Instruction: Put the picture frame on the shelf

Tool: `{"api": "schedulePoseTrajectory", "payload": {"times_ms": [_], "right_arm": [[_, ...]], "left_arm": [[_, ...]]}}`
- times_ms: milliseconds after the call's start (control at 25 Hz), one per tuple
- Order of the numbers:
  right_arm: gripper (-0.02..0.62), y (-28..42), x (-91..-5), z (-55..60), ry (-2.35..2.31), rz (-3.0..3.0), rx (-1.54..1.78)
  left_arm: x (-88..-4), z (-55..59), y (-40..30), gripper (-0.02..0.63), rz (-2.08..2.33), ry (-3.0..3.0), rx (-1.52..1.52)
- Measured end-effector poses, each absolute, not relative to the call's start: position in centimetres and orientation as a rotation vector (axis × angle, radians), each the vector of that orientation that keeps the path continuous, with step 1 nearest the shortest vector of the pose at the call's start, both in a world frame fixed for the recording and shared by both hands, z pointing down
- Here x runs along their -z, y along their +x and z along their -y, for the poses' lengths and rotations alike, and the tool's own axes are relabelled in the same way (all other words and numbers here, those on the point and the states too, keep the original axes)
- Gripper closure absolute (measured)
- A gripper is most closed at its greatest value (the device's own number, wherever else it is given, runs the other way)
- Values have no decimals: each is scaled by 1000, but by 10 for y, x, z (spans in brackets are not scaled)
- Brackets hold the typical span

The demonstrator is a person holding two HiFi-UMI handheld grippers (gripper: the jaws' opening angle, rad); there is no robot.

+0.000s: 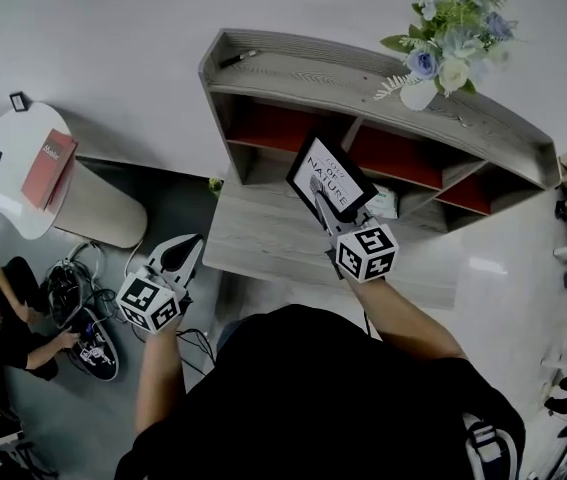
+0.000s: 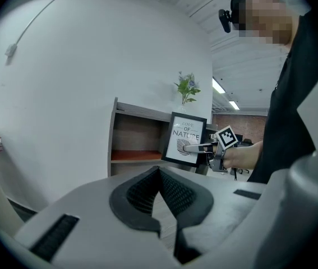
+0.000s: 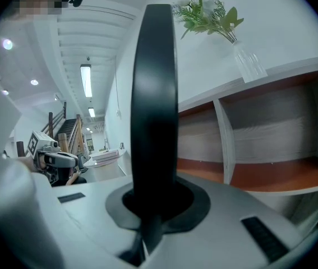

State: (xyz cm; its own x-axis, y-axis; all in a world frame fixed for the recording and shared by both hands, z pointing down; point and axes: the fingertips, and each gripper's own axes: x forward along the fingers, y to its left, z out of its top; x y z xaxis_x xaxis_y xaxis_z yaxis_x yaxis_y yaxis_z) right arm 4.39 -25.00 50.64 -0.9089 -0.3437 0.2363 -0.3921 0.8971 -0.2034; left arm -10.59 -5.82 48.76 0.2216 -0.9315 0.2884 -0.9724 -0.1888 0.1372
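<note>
Head view shows my right gripper pinching the picture frame by one edge, holding it tilted just before the middle compartments of the shelf. My left gripper hangs well apart from it, jaws pressed together on nothing.

The shelf is pale grey wood-grain board with a matt finish, and smooth red-orange panels sit inside its compartments. The picture frame has a black moulding with a dull sheen around a white paper print. The left tool and the right tool are light grey matt plastic with black ribbed pads that look rubbery. Their marker cubes are matt black and white. The vase is clear glass. The side table is smooth, glossy white and carries a matt red book.
</note>
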Motion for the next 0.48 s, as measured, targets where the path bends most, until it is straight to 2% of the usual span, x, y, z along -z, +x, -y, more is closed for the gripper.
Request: {"api": "schedulePoseTrajectory", "payload": {"times_ms": [480], "right_arm": [[572, 35, -502, 249, 705, 2840, -346]], "left_arm": [[-486, 73, -140, 586, 1677, 2314, -207]]}}
